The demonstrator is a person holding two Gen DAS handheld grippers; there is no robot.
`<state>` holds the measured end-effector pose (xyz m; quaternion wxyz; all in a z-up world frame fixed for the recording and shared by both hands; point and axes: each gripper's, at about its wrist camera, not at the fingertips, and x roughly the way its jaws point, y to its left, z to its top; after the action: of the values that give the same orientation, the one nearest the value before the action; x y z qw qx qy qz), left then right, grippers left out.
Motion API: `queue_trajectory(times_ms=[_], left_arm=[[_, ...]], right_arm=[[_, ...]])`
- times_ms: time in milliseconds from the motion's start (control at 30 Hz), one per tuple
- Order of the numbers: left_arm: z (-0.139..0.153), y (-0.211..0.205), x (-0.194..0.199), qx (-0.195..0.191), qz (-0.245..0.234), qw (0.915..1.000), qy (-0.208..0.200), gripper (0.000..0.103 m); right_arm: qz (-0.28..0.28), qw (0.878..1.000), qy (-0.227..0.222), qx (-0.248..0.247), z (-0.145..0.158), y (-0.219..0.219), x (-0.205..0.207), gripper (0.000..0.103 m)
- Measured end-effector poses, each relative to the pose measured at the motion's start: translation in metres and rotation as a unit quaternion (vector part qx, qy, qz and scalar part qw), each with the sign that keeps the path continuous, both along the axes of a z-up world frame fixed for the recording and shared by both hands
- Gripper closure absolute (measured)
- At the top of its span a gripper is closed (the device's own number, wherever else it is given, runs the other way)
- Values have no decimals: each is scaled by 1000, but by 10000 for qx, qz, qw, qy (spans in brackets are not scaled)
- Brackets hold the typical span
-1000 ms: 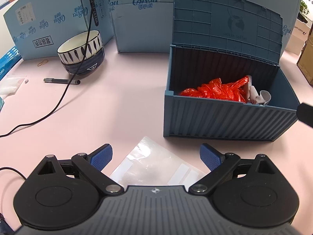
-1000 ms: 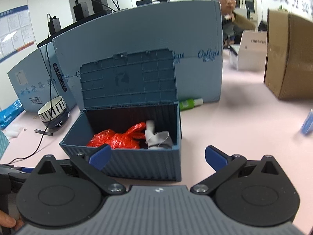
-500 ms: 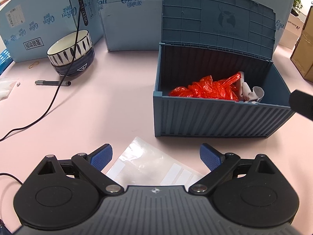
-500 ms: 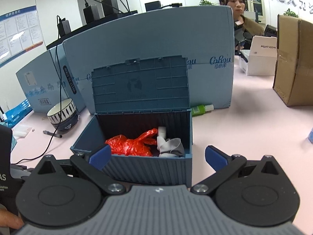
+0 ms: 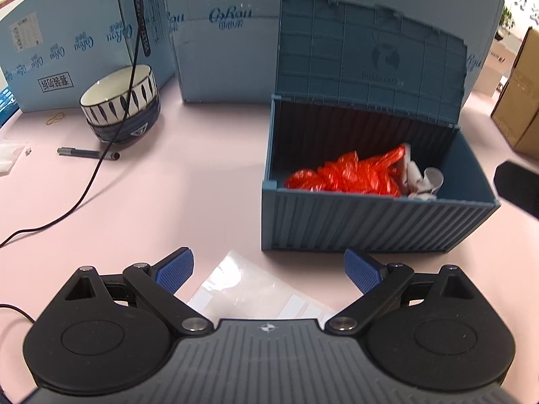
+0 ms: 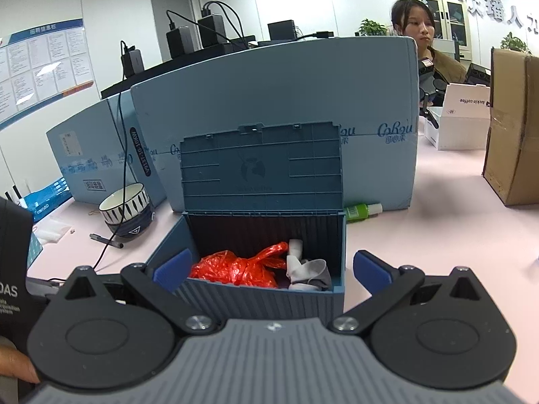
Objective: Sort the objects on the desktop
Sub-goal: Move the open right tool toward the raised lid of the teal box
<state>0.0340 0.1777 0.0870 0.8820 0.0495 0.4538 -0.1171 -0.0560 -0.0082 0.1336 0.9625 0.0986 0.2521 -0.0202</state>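
A: Why is our left gripper (image 5: 268, 271) low in frame, jaws spread, empty?
B: It straddles the clear bag (image 5: 259, 289); our right gripper (image 6: 271, 269), likewise agape, faces the open box (image 6: 256, 289) at centre.

I count one blue storage box (image 5: 370, 222) with one red plastic bag (image 5: 343, 175) and one crumpled grey-white cloth (image 6: 308, 269) in it. On my desk there are two stacked bowls (image 5: 121, 107), one pen (image 5: 87, 153), one rubber band (image 5: 55, 119), one clear plastic bag (image 5: 256, 293) and one green bottle (image 6: 363, 209). Behind stand two blue cartons (image 6: 276, 101), one brown cardboard box (image 6: 515, 128), one white box (image 6: 461, 118) and one seated person (image 6: 427, 50).
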Motion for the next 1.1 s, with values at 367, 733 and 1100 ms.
queue_trajectory(times_ms=[367,733,1100], left_arm=[[6,2,-4,-73,4,9999,-131,7],[-2,14,-14,-349,137,9993,8,7],[-4,23,-14,-375,271,9989,117,7]], right_arm=[[-123,9999,9,80,-1,-3,-5,0],[-12,9993,135,358,-6,-2,-7,0],[88,9994,271,174,-5,6,4,0]])
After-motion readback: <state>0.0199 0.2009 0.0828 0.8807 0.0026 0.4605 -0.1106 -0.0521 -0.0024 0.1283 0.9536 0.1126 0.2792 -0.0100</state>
